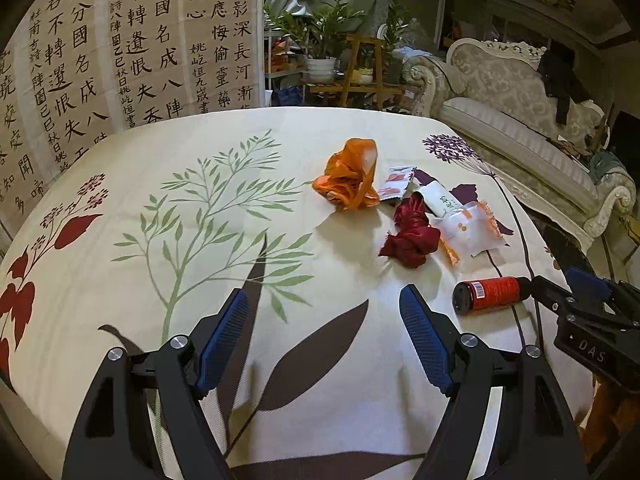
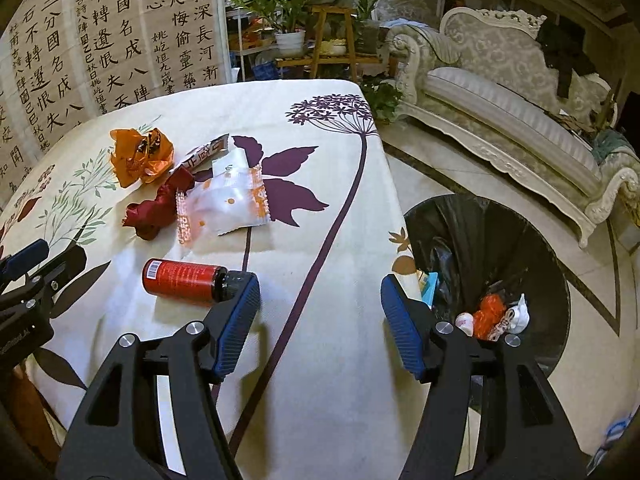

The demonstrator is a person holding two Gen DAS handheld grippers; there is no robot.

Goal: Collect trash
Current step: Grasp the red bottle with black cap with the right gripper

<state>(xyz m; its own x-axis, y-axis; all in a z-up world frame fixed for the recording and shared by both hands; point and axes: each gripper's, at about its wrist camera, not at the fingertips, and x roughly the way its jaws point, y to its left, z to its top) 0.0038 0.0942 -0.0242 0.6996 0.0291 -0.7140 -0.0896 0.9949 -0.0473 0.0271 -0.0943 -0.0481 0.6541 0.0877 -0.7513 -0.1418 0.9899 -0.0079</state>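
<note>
While both grippers are held apart, the small red-labelled dark bottle, lying sideways, is found cap-first beside the right gripper.

- A home living room, by the look of it.
- Far right: an ornate carved sofa on a polished tile floor.
- Far middle: potted plants on a wooden stand.
- Far left: calligraphy scrolls.
- Near: a floral tablecloth, and beside it a bin, seemingly bag-lined.
</note>
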